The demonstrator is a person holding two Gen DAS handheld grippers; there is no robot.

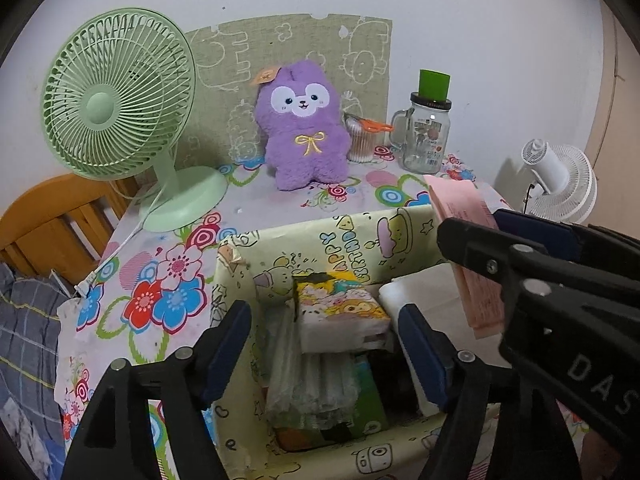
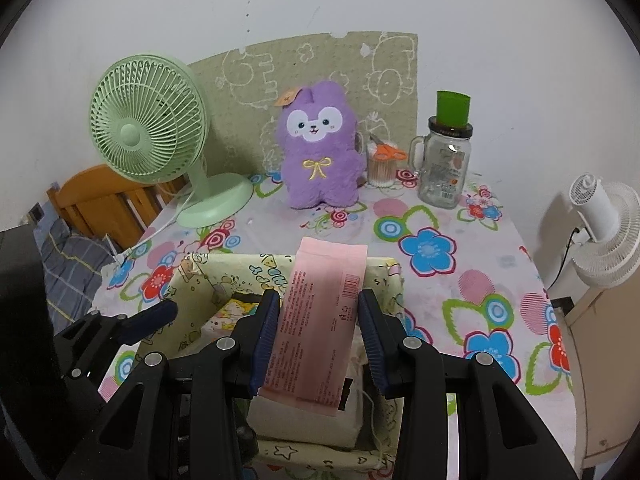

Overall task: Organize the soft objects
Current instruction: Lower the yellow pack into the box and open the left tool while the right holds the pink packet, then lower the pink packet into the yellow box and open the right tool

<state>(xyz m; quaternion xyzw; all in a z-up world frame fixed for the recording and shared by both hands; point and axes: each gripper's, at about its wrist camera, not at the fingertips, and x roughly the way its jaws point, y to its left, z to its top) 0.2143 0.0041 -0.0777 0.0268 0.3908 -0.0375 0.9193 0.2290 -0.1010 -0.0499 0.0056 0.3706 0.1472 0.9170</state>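
While the right gripper [image 2: 319, 328] held the pink packet [image 2: 320, 312] clamped between its jaws, directly above the cartoon-print storage box [image 1: 280, 248], we judged the step in hand to be lowering that packet into the box. Our left gripper [image 1: 324, 344] hung over the same box with its jaws wide and nothing pressed between them, the colourful tissue pack [image 1: 340, 308] lying inside the box beneath. We thought it best to ease the packet down beside the white pack [image 2: 304, 416] in the box before letting go.
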